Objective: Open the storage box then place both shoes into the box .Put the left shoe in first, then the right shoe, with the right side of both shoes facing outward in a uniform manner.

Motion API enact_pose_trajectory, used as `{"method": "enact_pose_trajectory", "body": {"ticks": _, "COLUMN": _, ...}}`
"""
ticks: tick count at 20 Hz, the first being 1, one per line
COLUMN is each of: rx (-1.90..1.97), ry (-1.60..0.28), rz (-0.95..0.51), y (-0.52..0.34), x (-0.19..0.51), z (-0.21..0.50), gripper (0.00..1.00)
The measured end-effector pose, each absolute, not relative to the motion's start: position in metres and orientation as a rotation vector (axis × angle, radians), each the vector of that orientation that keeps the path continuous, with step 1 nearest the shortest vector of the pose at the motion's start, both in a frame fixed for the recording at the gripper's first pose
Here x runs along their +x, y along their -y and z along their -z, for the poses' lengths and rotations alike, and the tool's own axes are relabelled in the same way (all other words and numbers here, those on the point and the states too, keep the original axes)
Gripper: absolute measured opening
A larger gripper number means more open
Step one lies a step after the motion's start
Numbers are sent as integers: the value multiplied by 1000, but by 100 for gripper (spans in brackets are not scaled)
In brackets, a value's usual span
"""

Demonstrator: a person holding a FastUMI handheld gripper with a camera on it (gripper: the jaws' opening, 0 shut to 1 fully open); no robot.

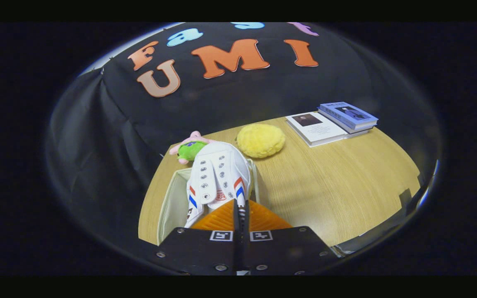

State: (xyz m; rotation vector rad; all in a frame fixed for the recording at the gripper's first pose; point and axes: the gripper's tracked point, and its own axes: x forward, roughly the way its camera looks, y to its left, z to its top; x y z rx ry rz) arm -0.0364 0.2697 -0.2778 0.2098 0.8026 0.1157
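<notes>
White canvas makes up the high-top sneaker point(218, 178) held just ahead of the gripper point(241, 215), its toe pointing away from the fingers and its lace eyelets facing up. Red and blue chevron stripes mark both sides of the shoe, and a small round badge sits near its ankle. The two fingers point(218, 219) are drawn almost together, with a thin edge of the shoe's heel end pinched in the narrow gap between them, so the gripper is clamped on the sneaker. Below the shoe, and a little to the left of the fingers, lies the open storage box point(172, 203), a pale fabric bin with soft upright walls; the sneaker hangs over its opening, and whether it touches the box floor cannot be told. The box stands on a light wooden table point(338, 186). Beyond the shoe's toe, at the table's far edge, lies a plush toy point(189, 149) in green and pink. Just to the right of it, also beyond the shoe, rests a round yellow fuzzy cushion point(261, 140). Farther right, well apart from the fingers, a white book point(315, 129) lies flat beside a small stack of blue books point(348, 116).
</notes>
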Motion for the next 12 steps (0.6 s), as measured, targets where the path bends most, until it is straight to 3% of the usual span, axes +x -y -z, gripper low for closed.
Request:
{"method": "enact_pose_trajectory", "body": {"ticks": 7, "rx": 166, "ry": -857, "rz": -126, "y": -284, "x": -52, "z": 299, "gripper": 4}}
{"method": "enact_pose_trajectory", "body": {"ticks": 11, "rx": 214, "ry": -842, "rz": -193, "y": -291, "x": -43, "z": 280, "gripper": 34}}
{"method": "enact_pose_trajectory", "body": {"ticks": 12, "rx": 207, "ry": -818, "rz": -198, "y": -289, "x": -37, "z": 271, "gripper": 54}}
